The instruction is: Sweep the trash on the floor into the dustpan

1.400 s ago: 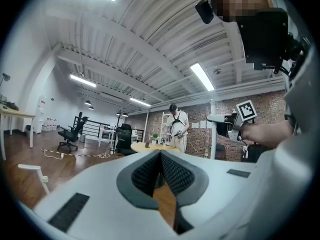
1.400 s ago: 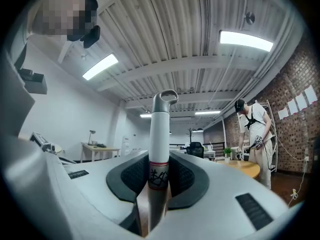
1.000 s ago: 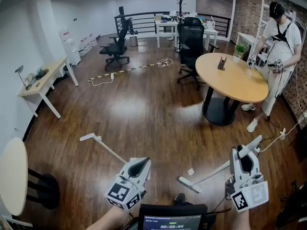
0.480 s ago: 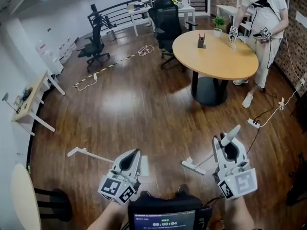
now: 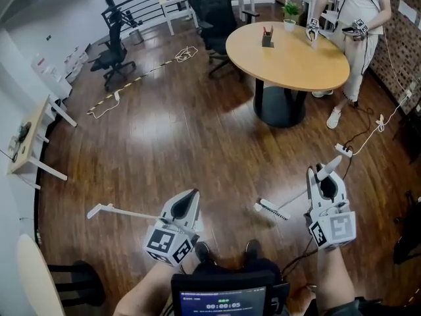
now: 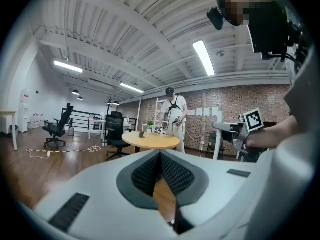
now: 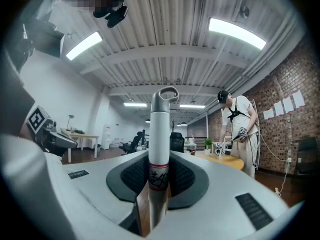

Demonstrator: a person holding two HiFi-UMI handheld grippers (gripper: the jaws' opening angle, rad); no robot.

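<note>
dustpan (image 5: pixel 122 212): on the wood floor (image 5: pixel 197 130), low left in head view; long white handle runs left from under the left gripper, pan mostly hidden by it
left gripper (image 5: pixel 191 200): over the pan end of the dustpan, pointing forward across the room
left fingers (image 6: pixel 172 171): tips pressed together, only a narrow slit lower down, nothing seen between them; can't tell from any view if it touches the dustpan
trash (image 5: pixel 257 207): small pale scrap on the floor at the left end of the brush head, too small to say more
broom (image 5: pixel 272 210): brush head down on the floor between the two grippers, near the person's feet; white shaft slants up and right into the right gripper
right gripper (image 5: pixel 327 184): low right in head view, around the upper part of the shaft
right fingers (image 7: pixel 185 176): clamped on the broom shaft from both sides, shaft upright between them, grey loop end (image 7: pixel 165 98) sticking out past the tips
round worktop (image 5: pixel 289 51): well apart, top right
second person (image 5: pixel 358 8): standing at the far side of that worktop, a gripper in each hand
</note>
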